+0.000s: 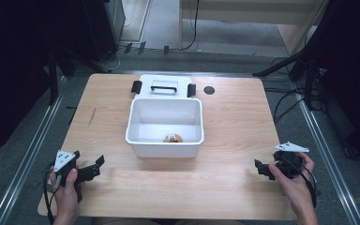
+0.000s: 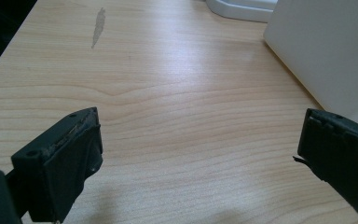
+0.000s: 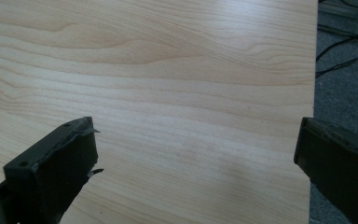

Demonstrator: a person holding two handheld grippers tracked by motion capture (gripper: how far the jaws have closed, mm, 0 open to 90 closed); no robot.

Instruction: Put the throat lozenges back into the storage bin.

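Observation:
A white plastic bin (image 1: 136, 123) stands in the middle of the wooden table (image 1: 234, 136). A small brown and red object (image 1: 173, 138) lies on its floor near the front wall. Its white lid (image 1: 164, 86), with a black handle and black clips, lies flat just behind it. At the front left a hand holds my left gripper (image 1: 97, 168) (image 2: 200, 154) low over bare wood, open, nothing between its jaws. The bin's wall (image 2: 326, 51) shows to the right ahead of it. My right gripper (image 1: 259, 168) (image 3: 196, 158) sits near the front right, open and holding nothing.
A small dark round spot (image 1: 209, 90) sits on the table right of the lid. A grey smear (image 2: 98, 28) marks the wood at the left. The table's right edge (image 3: 313, 93) lies close to the right gripper, with cables (image 3: 345, 46) on the floor beyond.

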